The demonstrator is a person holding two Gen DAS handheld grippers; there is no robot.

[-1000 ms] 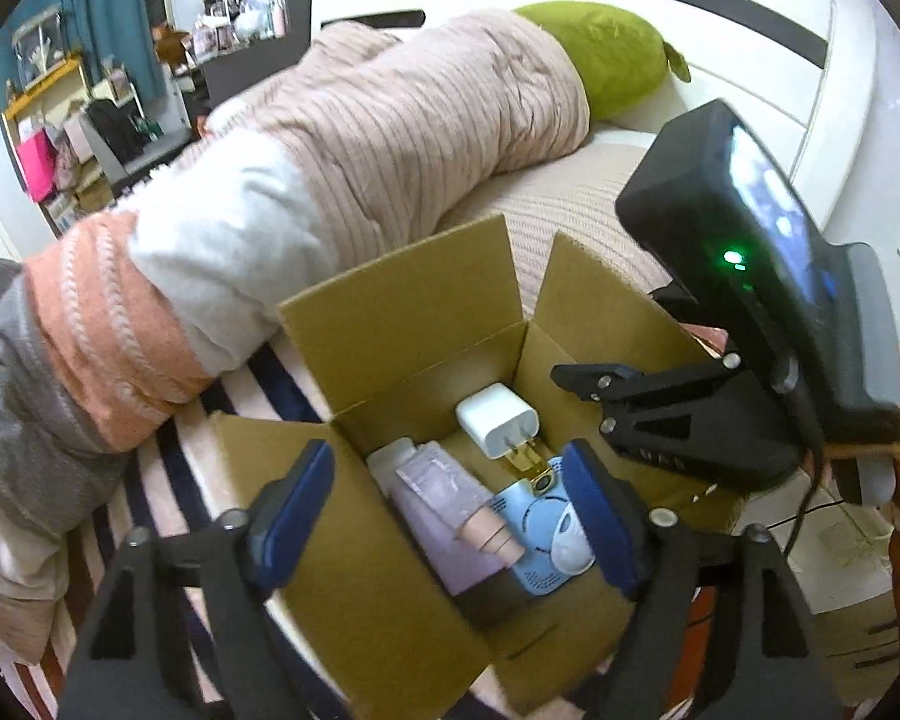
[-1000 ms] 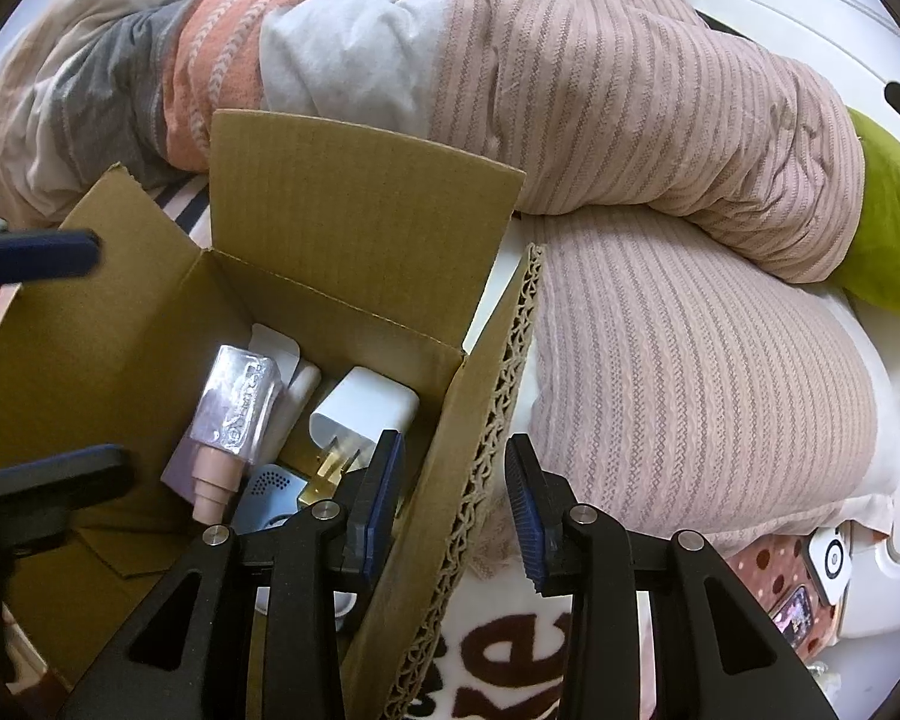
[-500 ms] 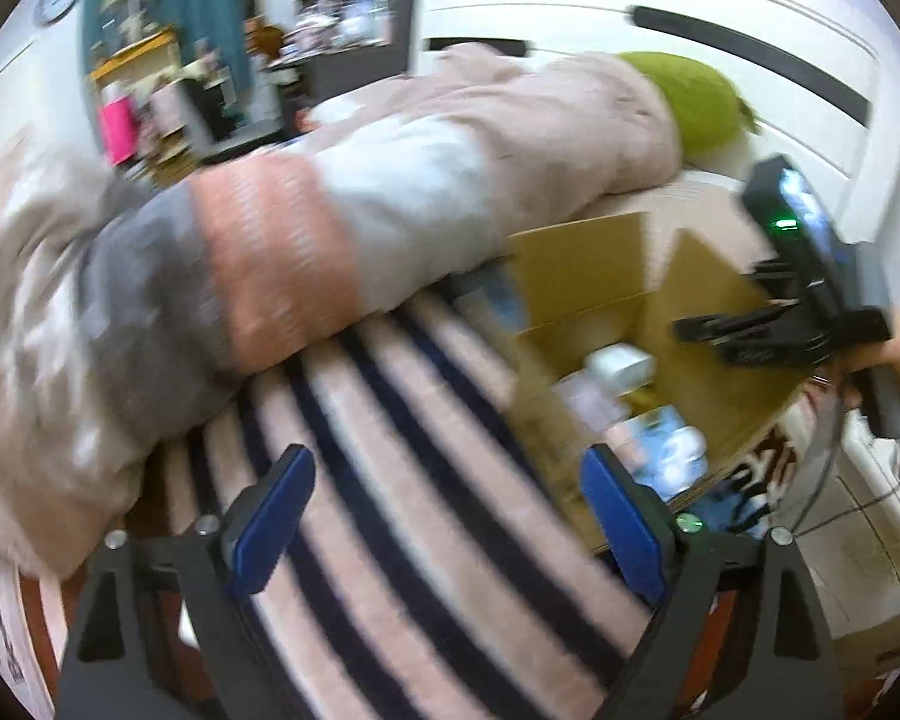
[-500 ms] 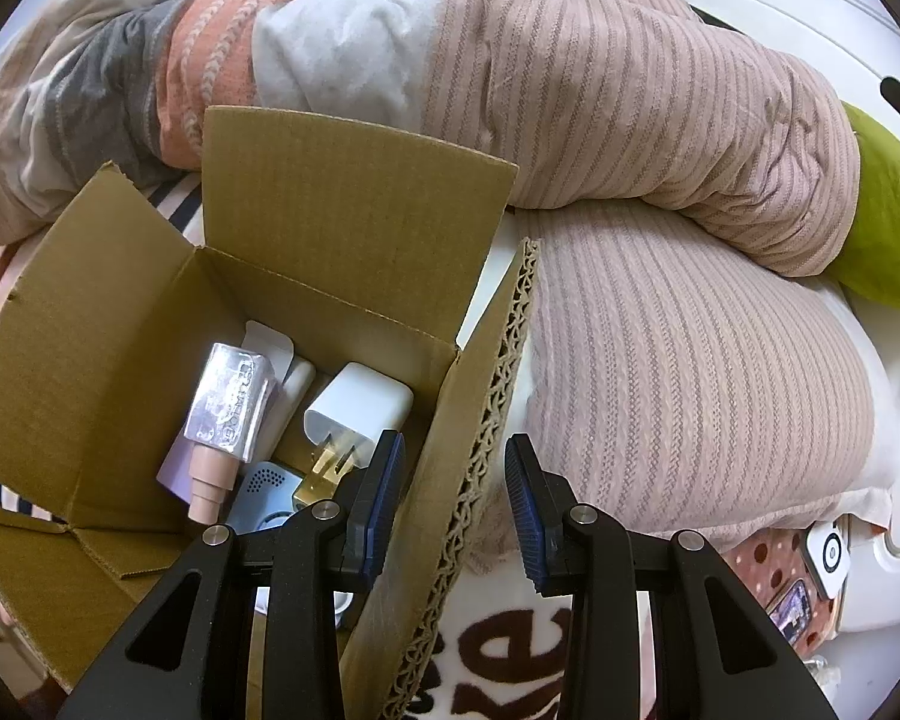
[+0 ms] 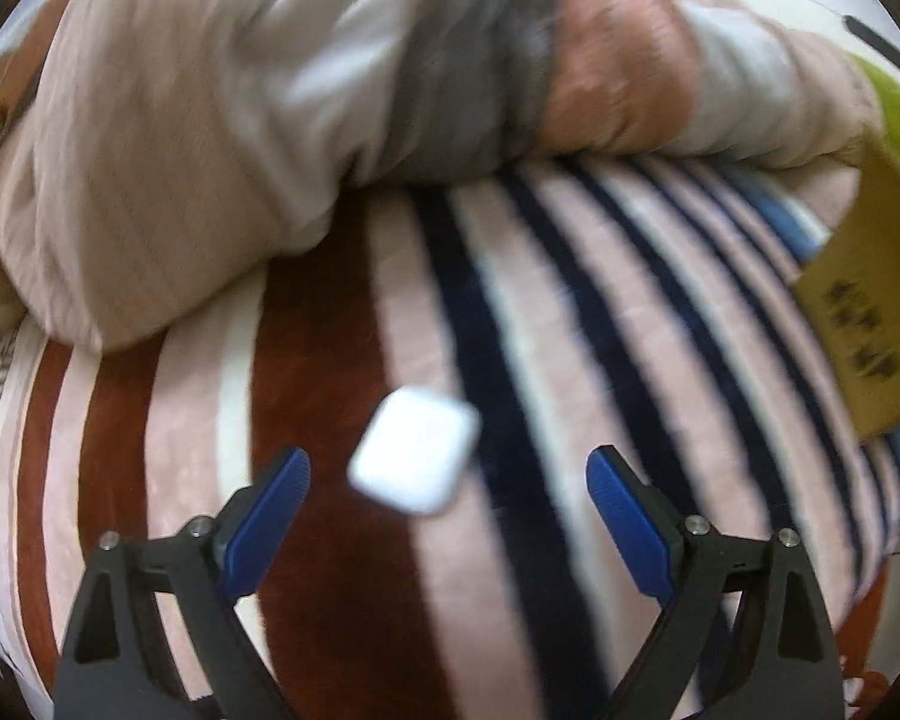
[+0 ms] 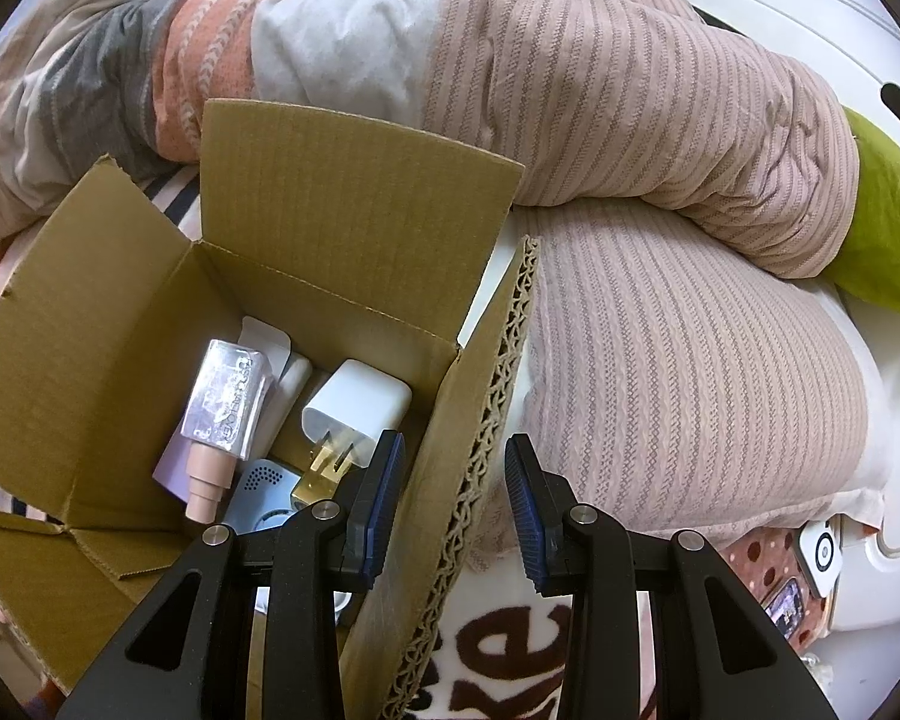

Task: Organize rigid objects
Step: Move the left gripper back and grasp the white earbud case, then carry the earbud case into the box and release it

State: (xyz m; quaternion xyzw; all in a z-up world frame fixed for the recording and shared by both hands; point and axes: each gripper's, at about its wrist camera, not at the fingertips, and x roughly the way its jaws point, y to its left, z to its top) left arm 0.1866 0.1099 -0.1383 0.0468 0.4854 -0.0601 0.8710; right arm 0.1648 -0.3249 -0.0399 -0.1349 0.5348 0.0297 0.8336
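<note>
Tongs: left tongs (image 5: pixel 447 486) spread above white case (image 5: pixel 414 461) on striped blanket (image 5: pixel 570 360); right tongs (image 6: pixel 450 492) straddle box flap (image 6: pixel 468 438), unclamped; soft bedding may let case slip.

Corrugated brown cardboard box (image 6: pixel 354 198) beside ribbed knit blanket (image 6: pixel 660 138); smooth white plastic case (image 5: pixel 414 461) on plush striped cover (image 5: pixel 570 360).

White case (image 5: pixel 414 459) blurred (motion)

A small case (image 5: pixel 414 459) lies on the blanket (image 5: pixel 570 360), left of the box (image 5: pixel 858 312).
</note>
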